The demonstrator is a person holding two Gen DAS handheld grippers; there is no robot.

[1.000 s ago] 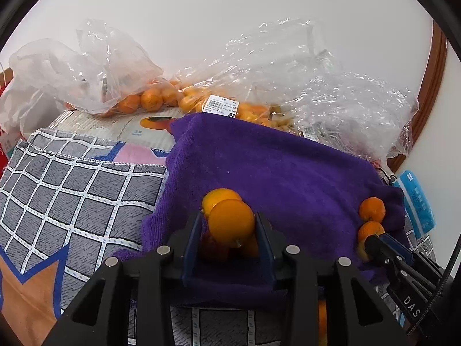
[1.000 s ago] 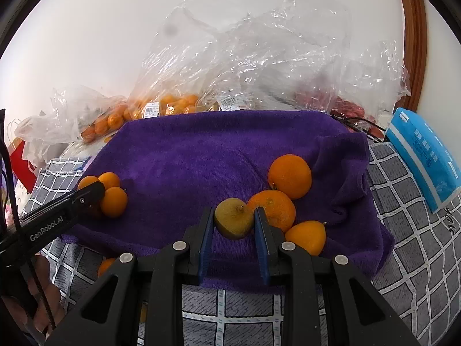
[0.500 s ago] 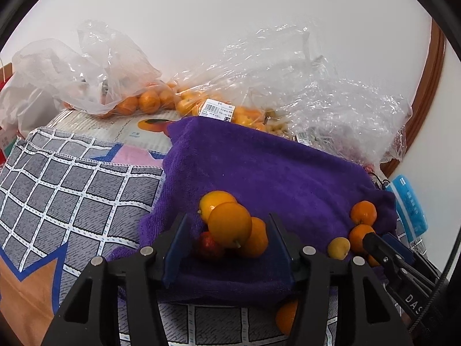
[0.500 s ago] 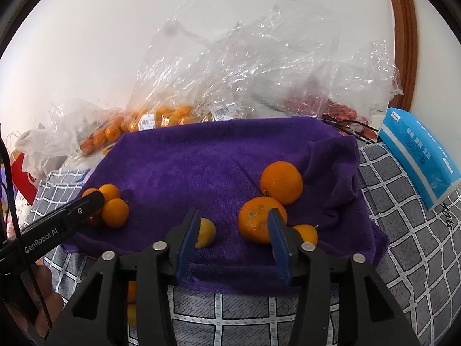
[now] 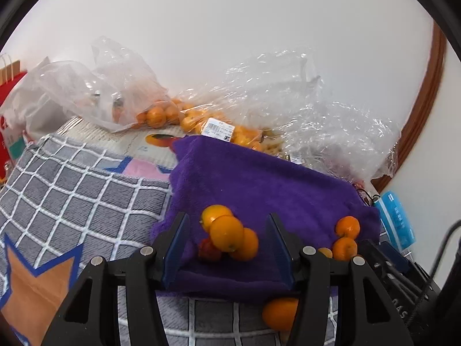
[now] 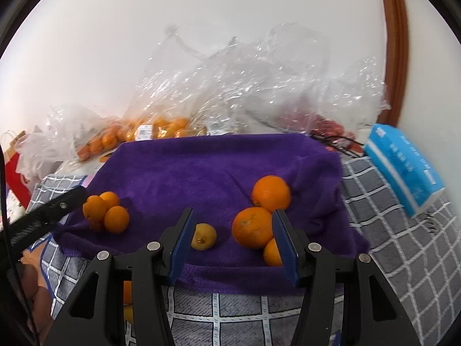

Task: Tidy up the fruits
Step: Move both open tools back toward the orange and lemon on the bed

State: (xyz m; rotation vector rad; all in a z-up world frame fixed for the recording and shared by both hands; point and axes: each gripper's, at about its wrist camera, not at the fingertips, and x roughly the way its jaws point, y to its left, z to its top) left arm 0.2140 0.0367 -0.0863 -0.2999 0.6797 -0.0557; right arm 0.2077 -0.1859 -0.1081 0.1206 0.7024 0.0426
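Fruit lies sorted on the purple towel [image 6: 219, 170]: a small orange pile [image 5: 227, 236] at its left end and larger oranges [image 6: 259, 216] at its right, with a yellowish fruit [image 6: 203, 236] apart between them. Grouping appears to be by size. The left gripper [image 5: 227, 248] and right gripper [image 6: 234, 242] have just been opening; both sets of jaws stand apart, clamping nothing. Bagged fruit [image 6: 135, 135] waits behind on the checked surface [image 6: 389, 230].

The purple towel [image 6: 207, 170] lay bare mid-way; orange clusters [image 6: 105, 210] flanked it; plastic bags [image 6: 259, 86] blocked the far edge.
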